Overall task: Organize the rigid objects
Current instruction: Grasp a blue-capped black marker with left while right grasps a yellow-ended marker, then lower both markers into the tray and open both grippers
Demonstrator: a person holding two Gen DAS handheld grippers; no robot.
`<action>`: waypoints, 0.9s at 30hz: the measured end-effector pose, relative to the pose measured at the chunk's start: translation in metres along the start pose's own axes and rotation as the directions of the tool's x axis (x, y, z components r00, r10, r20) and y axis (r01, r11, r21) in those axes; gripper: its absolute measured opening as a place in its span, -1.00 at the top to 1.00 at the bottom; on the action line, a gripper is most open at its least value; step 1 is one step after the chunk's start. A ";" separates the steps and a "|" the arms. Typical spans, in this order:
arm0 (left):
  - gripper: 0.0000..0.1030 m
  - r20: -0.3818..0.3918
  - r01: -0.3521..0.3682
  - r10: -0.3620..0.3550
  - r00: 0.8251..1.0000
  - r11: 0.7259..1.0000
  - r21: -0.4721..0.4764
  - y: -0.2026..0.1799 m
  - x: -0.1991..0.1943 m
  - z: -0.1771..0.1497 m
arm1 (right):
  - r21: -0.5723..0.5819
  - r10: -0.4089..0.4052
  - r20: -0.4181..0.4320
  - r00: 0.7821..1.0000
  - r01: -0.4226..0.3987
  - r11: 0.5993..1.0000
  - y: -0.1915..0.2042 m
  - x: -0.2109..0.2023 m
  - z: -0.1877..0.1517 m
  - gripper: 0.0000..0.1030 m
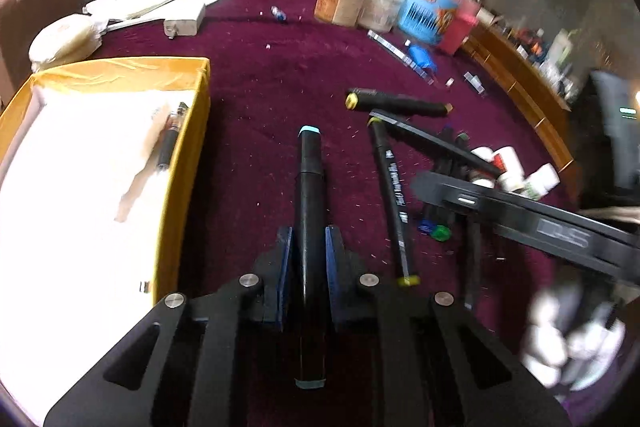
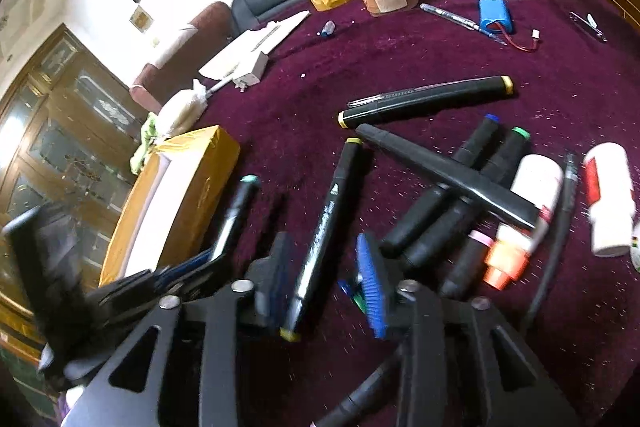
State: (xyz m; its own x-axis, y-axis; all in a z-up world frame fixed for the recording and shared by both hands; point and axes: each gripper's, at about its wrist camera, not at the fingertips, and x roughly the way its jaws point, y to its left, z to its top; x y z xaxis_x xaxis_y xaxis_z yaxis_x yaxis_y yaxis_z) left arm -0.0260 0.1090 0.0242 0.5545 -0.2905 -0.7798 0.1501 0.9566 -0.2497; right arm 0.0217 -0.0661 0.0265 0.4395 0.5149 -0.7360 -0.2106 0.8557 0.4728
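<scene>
Maroon felt tabletop [image 1: 280,75] strewn with black markers beside a yellow box [image 1: 182,163].

Left gripper [image 1: 308,259] is clamped on a teal-capped marker [image 1: 310,187], just right of the box's long side. Right gripper [image 2: 326,267] is spread wide around a yellow-capped marker [image 2: 326,227] lying on the felt, beside the marker pile [image 2: 452,203].

Left gripper [image 1: 310,251]: matte black body, two black fingers w/ blue pads [image 1: 285,255], four round silver screws across the linkage, triangular cut-outs in the side arms. Right gripper [image 2: 326,263]: same black build, ribbed blue pads [image 2: 370,283], silver screws, triangular cut-outs; seen from the left wrist cam its side carries a small slot & pale lettering
</scene>
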 end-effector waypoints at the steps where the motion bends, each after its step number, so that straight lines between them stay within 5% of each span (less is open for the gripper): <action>1: 0.75 0.008 0.026 -0.026 1.000 1.000 -0.018 0.004 -0.007 -0.002 | -0.002 -0.012 -0.001 1.000 0.012 1.000 0.002 0.003 0.001 0.36; 9: 0.75 0.058 0.121 -0.115 0.992 0.986 -0.115 0.042 -0.050 -0.003 | -0.063 -0.200 -0.022 0.980 0.198 0.978 0.023 0.036 0.010 0.37; 11: 0.75 0.074 0.119 -0.111 0.991 0.985 -0.128 0.056 -0.060 -0.002 | -0.090 -0.234 -0.028 0.972 0.231 0.969 0.027 0.038 0.010 0.71; 20: 0.74 0.089 0.042 -0.024 0.996 0.978 -0.202 0.127 -0.075 0.015 | -0.012 -0.037 0.008 0.999 0.037 0.999 0.041 -0.001 0.013 0.74; 27: 0.74 0.017 0.033 -0.029 0.999 0.960 -0.278 0.171 -0.040 0.039 | 0.000 0.142 -0.074 0.987 -0.143 0.990 0.098 0.023 0.021 0.74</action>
State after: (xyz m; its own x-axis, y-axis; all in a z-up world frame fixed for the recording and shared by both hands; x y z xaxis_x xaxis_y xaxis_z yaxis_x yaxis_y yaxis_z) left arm 0.0099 0.2852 0.0349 0.5635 -0.3180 -0.7625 -0.0654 0.9029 -0.4249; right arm 0.0297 0.0280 0.0662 0.3397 0.6337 -0.6950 -0.2713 0.7735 0.5728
